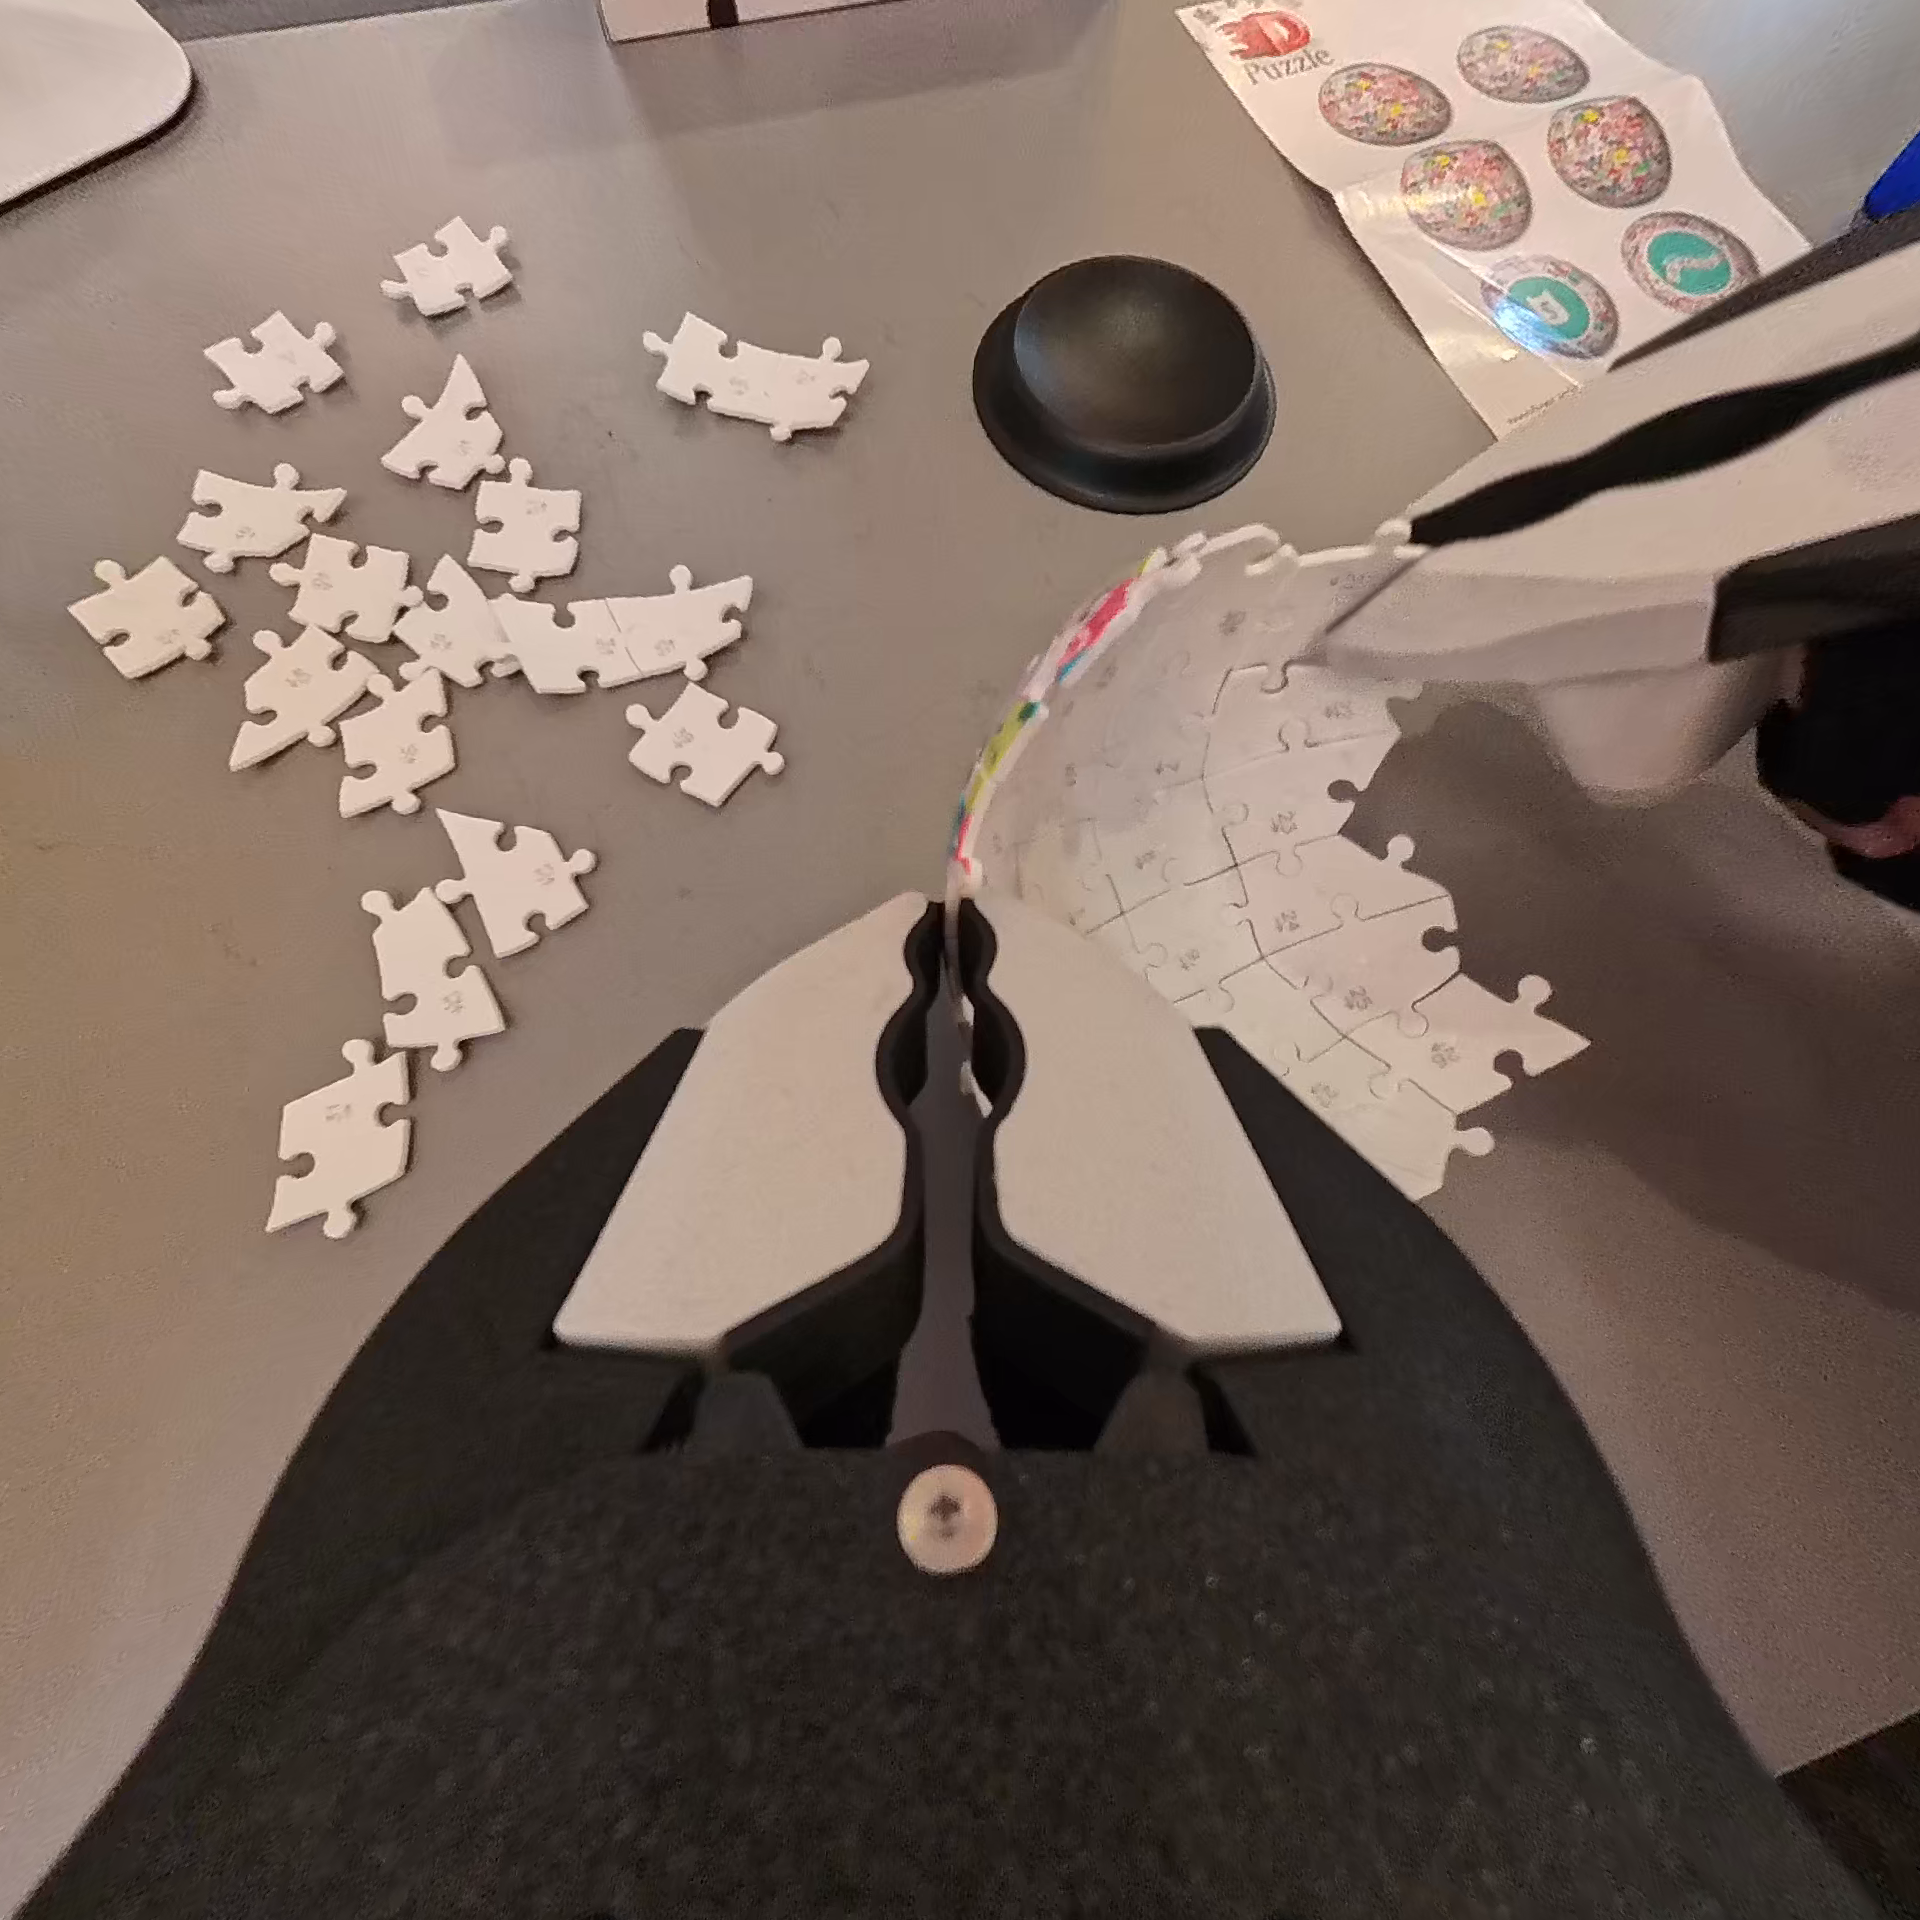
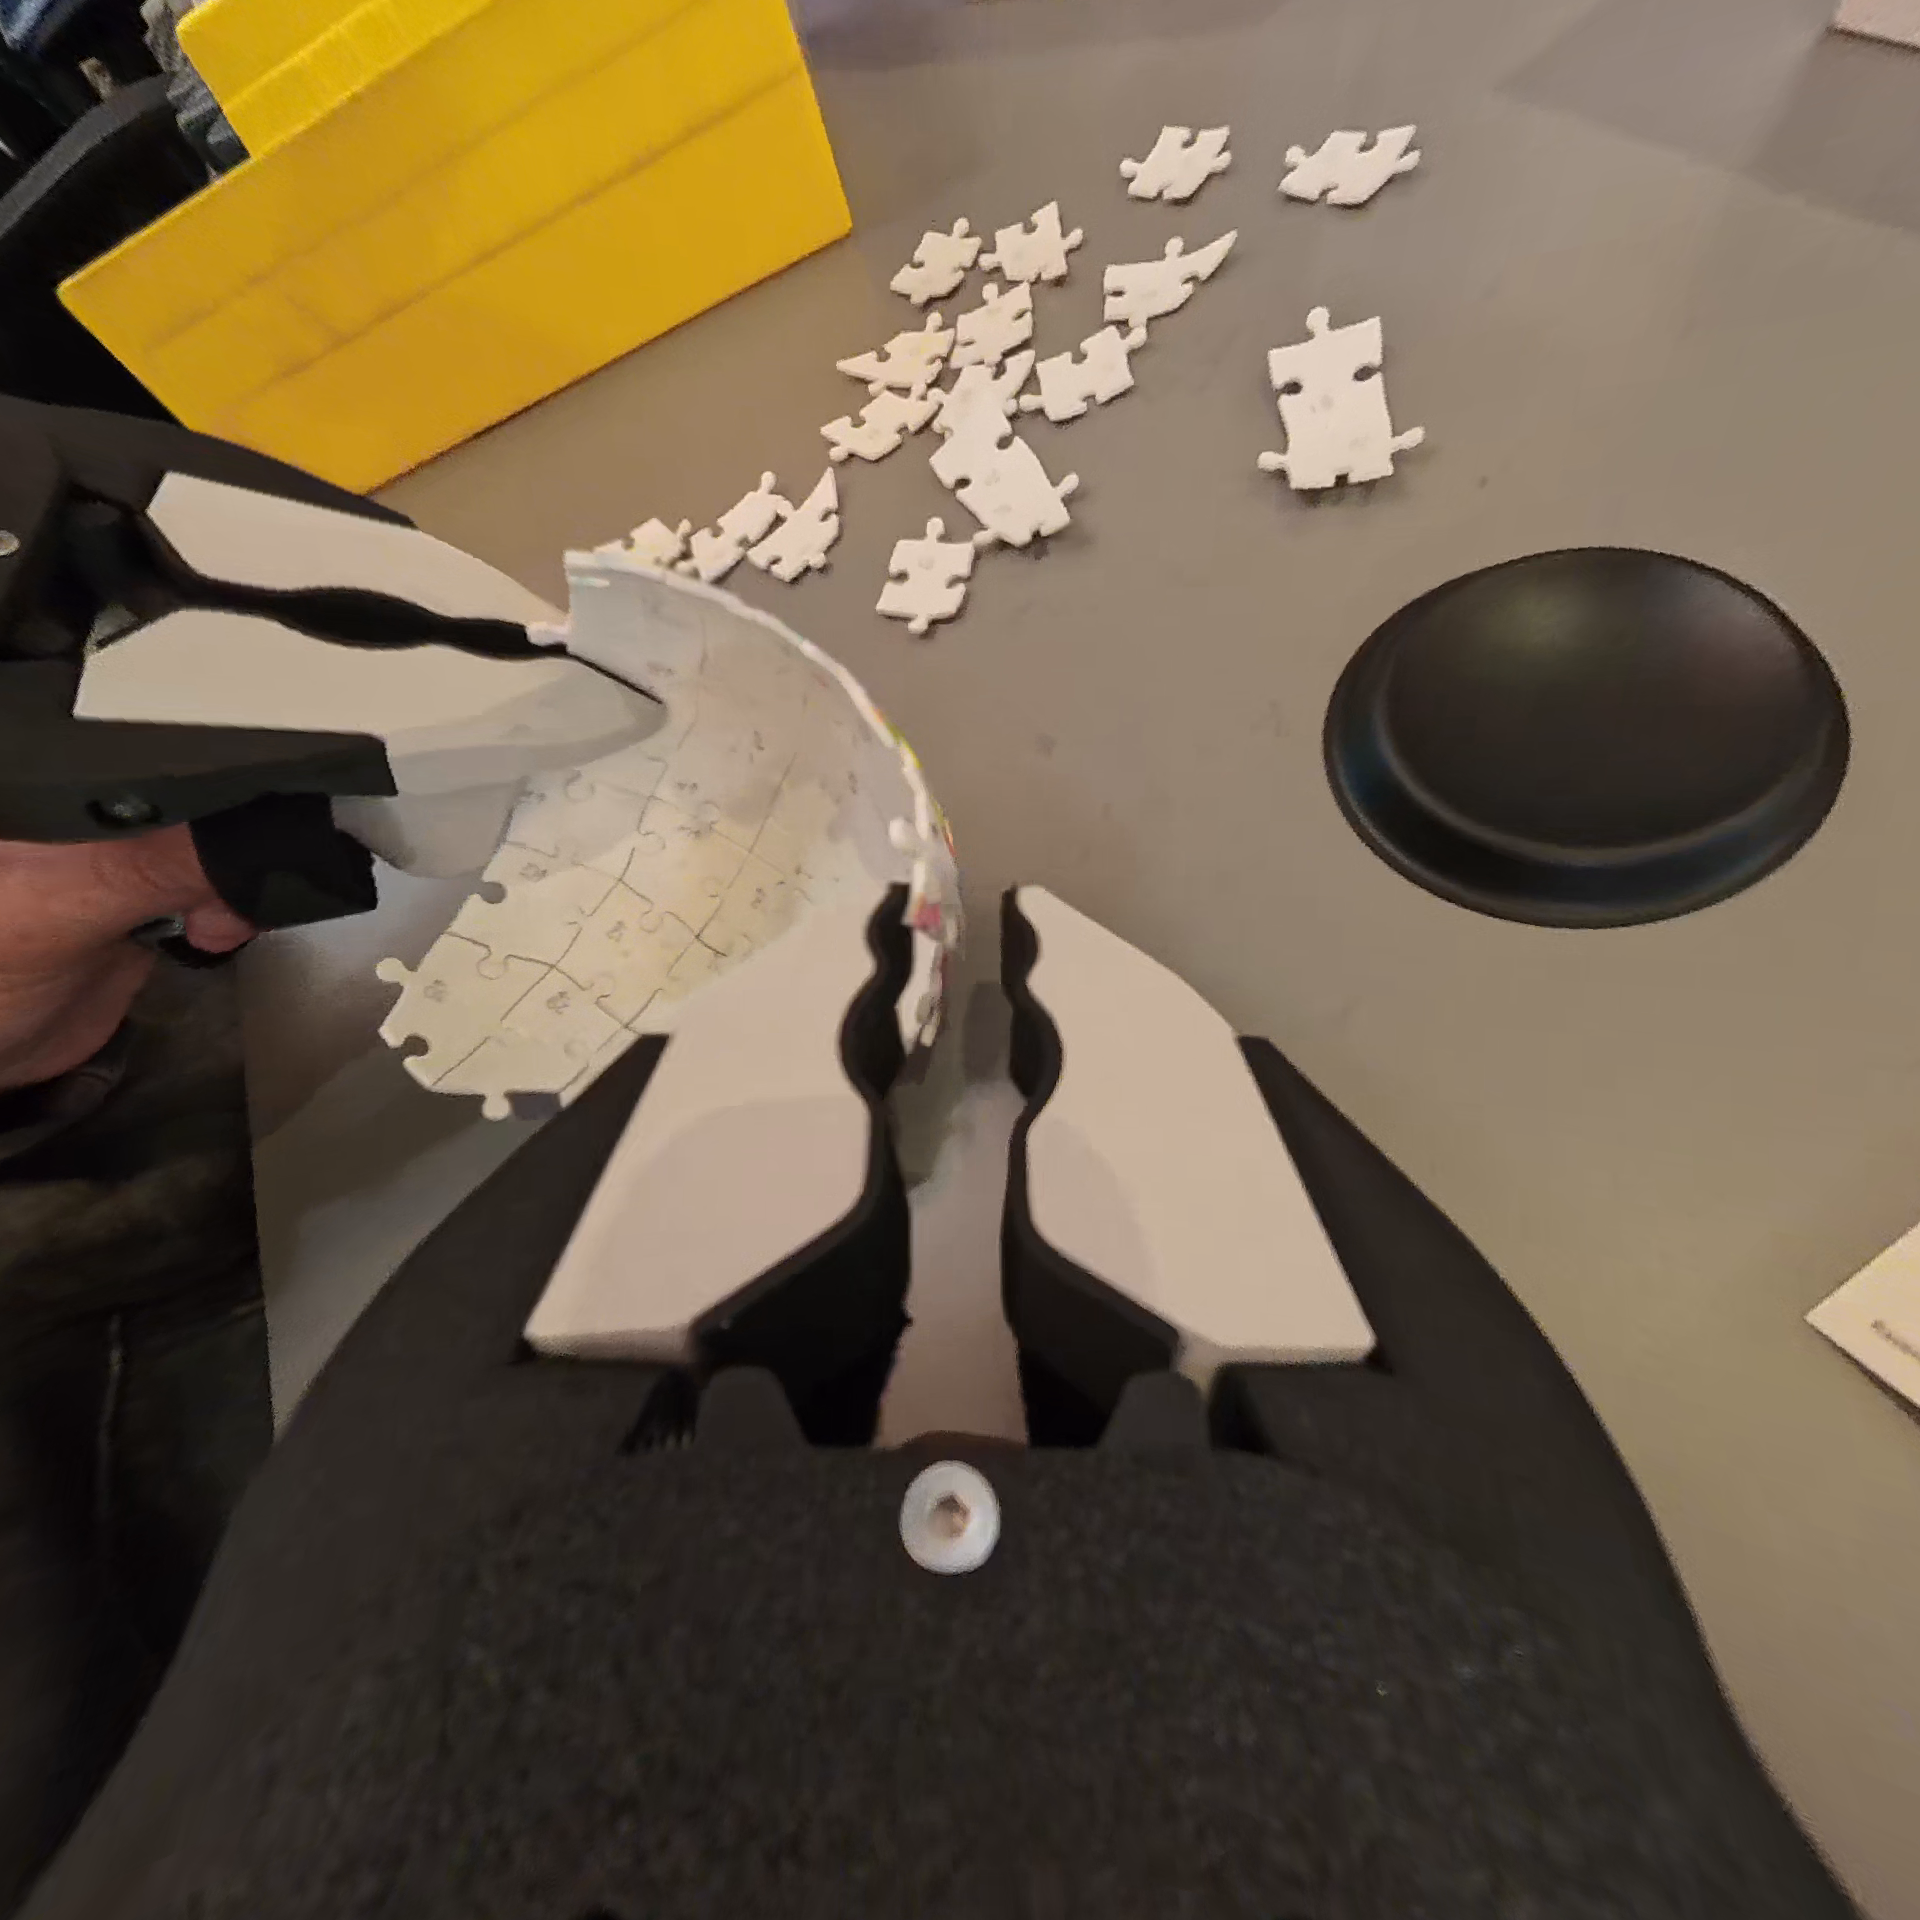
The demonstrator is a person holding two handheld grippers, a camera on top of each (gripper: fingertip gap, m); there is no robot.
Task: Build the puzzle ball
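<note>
White plastic, curved and numbered on its inner face, fills the space between my two tools: the half-built puzzle ball shell (image 1: 1278,862) hangs above the grey table (image 1: 883,208), its printed outer side showing only as a colourful sliver along the edge. My left gripper (image 1: 951,914) has its jaws pressed together on the shell's rim, pinching it right at the tips. My right gripper (image 2: 951,914) has its jaws spread a little; the shell's opposite edge sits in the gap against the left-hand jaw, and in the left wrist view those tips look nearly closed on that edge, so I cannot tell whether it truly grips.

Beyond the left jaws and off to their left lie the loose white puzzle pieces (image 1: 416,675), all face down, each with small printed digits. Ahead of those jaws and slightly right stands the round black plastic stand (image 1: 1122,379), clear of the shell. Farther right lies a folded paper instruction sheet (image 1: 1538,187) with pictures of the ball and a brand heading. Beyond the right jaws to their left stands a yellow corrugated plastic bin (image 2: 468,239).
</note>
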